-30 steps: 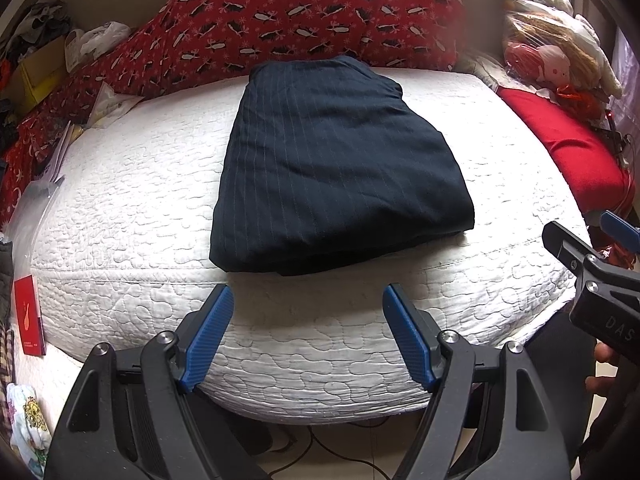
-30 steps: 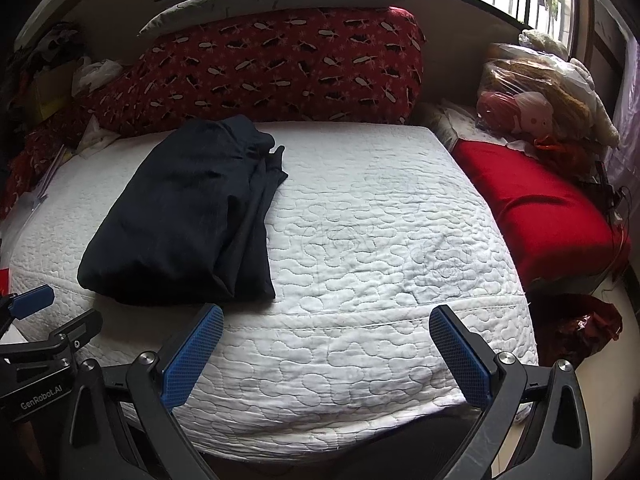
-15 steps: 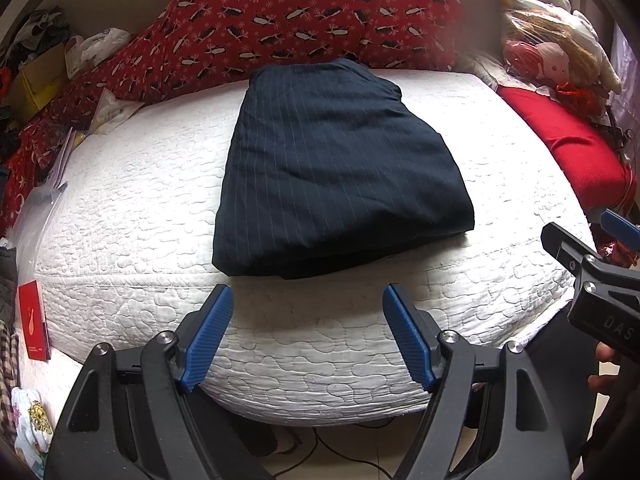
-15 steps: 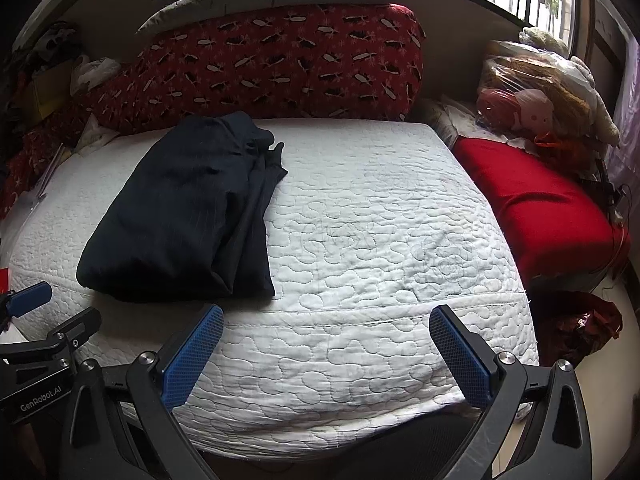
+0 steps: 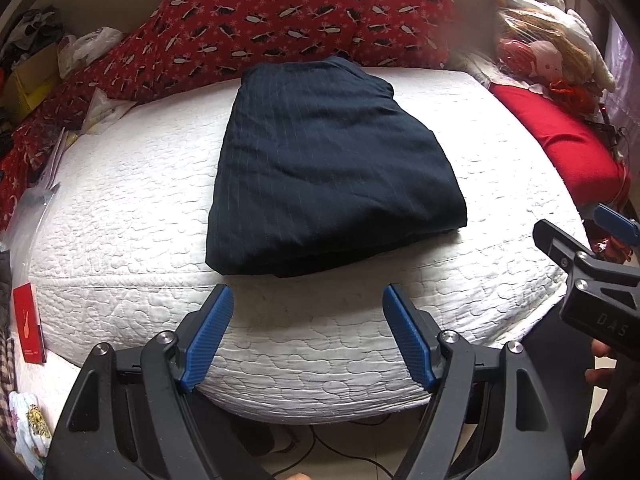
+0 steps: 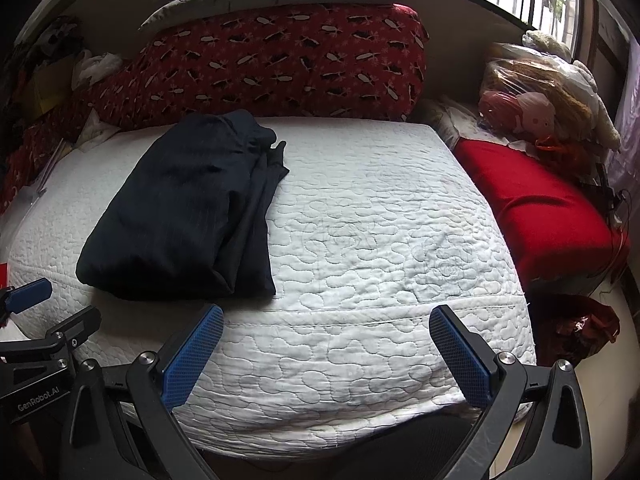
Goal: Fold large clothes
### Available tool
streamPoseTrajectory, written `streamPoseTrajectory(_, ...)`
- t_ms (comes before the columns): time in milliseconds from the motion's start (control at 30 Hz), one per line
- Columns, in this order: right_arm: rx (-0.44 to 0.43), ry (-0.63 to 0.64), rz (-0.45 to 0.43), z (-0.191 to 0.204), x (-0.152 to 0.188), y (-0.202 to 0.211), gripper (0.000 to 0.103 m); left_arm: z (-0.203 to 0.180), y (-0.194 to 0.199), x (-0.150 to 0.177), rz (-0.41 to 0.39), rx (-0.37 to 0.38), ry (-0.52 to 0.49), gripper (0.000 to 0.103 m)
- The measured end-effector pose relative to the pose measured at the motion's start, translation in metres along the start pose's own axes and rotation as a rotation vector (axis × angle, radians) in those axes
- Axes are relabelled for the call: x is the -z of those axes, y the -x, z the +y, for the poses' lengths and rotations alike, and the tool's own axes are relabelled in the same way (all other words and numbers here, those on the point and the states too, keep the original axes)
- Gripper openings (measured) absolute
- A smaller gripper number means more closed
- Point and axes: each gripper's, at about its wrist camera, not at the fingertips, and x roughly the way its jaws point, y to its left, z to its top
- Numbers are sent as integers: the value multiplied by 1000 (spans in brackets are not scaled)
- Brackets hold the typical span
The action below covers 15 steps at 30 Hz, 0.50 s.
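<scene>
A dark navy pinstriped garment (image 5: 328, 168) lies folded into a compact rectangle on the white quilted mattress (image 5: 120, 208). It also shows in the right wrist view (image 6: 188, 212), left of centre. My left gripper (image 5: 308, 300) is open and empty, held just off the mattress's near edge in front of the garment. My right gripper (image 6: 326, 320) is open and empty, off the near edge and to the right of the garment. Each gripper shows at the side of the other's view.
A red patterned bolster (image 5: 280, 12) lines the back of the bed. A red cushion (image 6: 536, 208) and bagged plush toys (image 6: 532, 96) lie at the right. Papers, bags and a yellow box (image 5: 28, 80) crowd the left side. Cables lie on the floor below.
Both grippers have shifted slightly; the garment sits a little higher in the views. It lies as before and both grippers stay open.
</scene>
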Motion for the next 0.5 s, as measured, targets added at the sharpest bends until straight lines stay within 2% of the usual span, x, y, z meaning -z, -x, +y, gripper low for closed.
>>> streamPoseTrajectory(400,-3,3,-4,1,-2,1,103,-4,7,-5,-21,39,-24,78)
streamPoseTrajectory(433,-3,3,-5,1,-3,1,103,-4,7,-6,-18,41,-21,82)
streamPoseTrajectory(500,-3,1,-6,0,-3,2,103,-2,8,-6,-17,52,-9,84)
